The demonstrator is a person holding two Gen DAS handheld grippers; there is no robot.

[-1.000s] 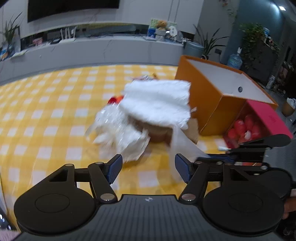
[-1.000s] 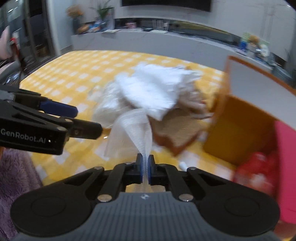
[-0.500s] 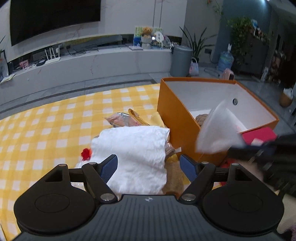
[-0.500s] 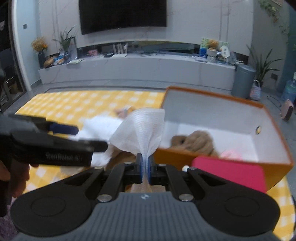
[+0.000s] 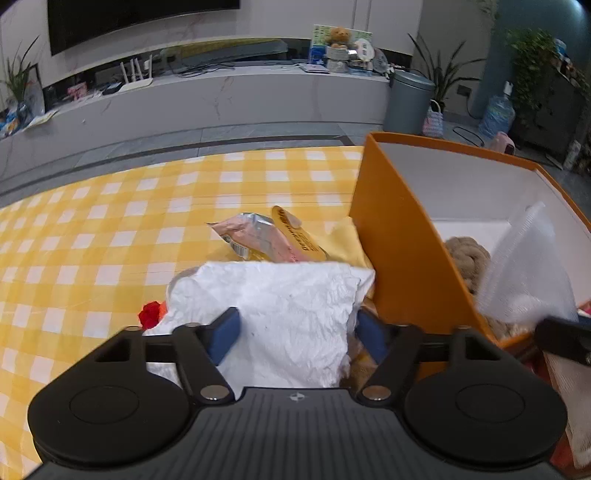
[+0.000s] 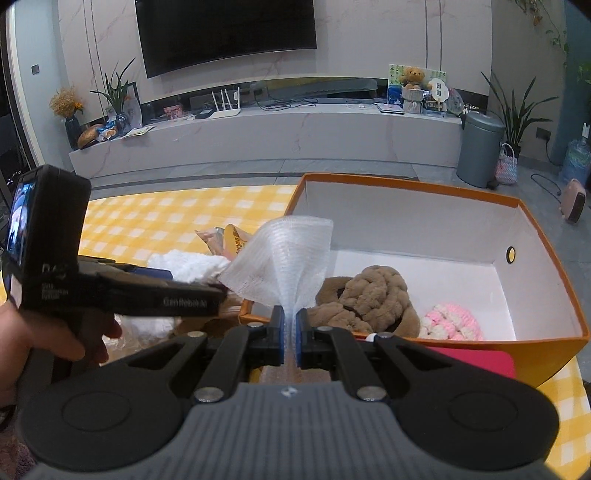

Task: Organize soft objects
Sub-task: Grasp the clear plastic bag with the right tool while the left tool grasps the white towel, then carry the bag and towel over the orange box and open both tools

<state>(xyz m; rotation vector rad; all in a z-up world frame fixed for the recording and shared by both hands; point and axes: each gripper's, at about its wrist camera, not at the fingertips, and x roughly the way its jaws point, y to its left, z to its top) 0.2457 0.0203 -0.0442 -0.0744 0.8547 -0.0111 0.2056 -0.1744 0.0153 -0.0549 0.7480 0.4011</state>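
Two grippers: right gripper point(image 6: 290, 328) pinching white foam sheet point(image 6: 284, 254) over orange box point(image 6: 546, 347), left gripper point(image 5: 297, 332) spread, closing, astride white crumpled paper point(image 5: 288, 314)

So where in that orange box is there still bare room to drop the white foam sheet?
The orange box has bare white floor along its far wall, behind the brown plush and pink plush, which crowd the near wall. The right gripper holds the foam sheet above the near-left corner.

Wall television point(image 6: 225, 31) above long white console point(image 6: 266, 134)
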